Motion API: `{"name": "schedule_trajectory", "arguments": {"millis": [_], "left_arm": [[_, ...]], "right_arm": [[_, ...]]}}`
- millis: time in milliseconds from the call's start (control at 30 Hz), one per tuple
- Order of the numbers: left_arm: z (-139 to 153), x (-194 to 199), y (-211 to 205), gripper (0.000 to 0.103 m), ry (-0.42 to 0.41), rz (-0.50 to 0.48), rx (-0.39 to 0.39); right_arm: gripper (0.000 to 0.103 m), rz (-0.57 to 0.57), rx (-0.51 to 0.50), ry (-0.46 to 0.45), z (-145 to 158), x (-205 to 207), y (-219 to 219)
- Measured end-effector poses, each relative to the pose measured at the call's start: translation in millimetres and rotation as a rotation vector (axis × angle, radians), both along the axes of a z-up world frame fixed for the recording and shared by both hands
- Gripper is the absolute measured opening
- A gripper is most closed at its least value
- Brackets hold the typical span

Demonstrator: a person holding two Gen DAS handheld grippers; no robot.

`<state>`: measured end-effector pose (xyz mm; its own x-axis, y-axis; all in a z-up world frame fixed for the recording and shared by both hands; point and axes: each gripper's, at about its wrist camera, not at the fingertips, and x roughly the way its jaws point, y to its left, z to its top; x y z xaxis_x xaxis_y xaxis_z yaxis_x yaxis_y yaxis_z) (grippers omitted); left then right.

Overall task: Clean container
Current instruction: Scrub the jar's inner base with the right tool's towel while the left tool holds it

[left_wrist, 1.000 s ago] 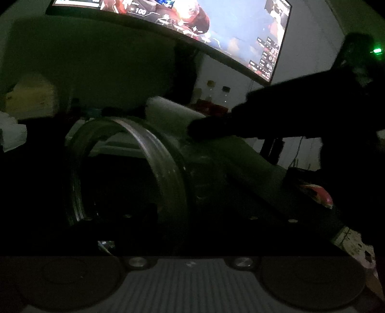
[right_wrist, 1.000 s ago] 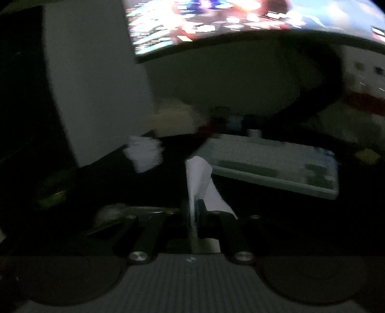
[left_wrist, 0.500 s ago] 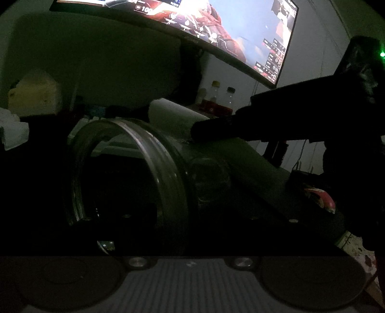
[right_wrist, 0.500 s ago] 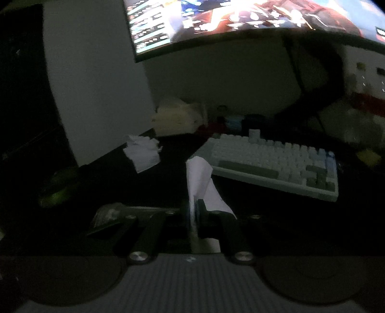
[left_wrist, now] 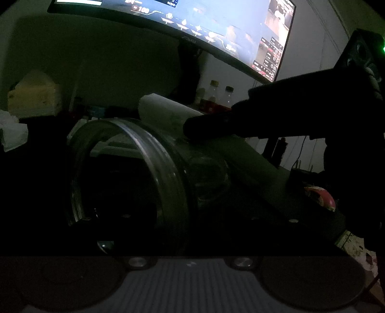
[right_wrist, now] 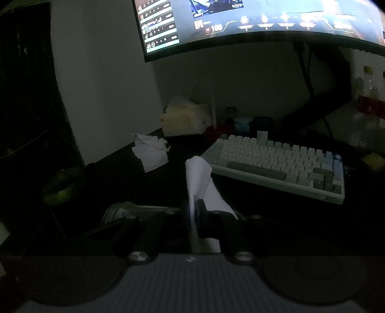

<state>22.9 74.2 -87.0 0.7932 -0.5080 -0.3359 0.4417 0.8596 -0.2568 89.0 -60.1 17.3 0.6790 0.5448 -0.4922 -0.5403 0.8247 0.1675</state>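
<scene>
A clear glass jar lies on its side in the left wrist view, its threaded mouth facing left. My left gripper is shut on it, though the fingers are mostly lost in the dark. My right gripper reaches in from the right above the jar and holds a white tissue just over the jar's top edge. In the right wrist view my right gripper is shut on the folded white tissue, which sticks up past the fingertips.
The room is dim. A curved monitor glows above the dark desk. A white keyboard lies at centre right, with a crumpled tissue and a tissue box further left. Small bottles stand by the wall.
The right wrist view was blurred one second ago and is now steady. The jar stays in my left gripper and the tissue in my right, with almost no shift in position.
</scene>
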Motion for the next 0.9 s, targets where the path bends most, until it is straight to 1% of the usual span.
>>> {"name": "schedule_trajectory", "arguments": {"millis": [267, 733, 900], "left_arm": [[1, -3, 2, 0.059, -0.002, -0.001, 0.000], [1, 3, -7, 0.059, -0.009, -0.002, 0.003], [1, 3, -9, 0.059, -0.010, 0.000, 0.004]], "right_arm": [[0.008, 0.013, 0.006, 0.003, 0, 3, -6], [0.008, 0.012, 0.007, -0.002, -1, 1, -3], [0.008, -0.006, 0.011, 0.001, -1, -4, 4]]}}
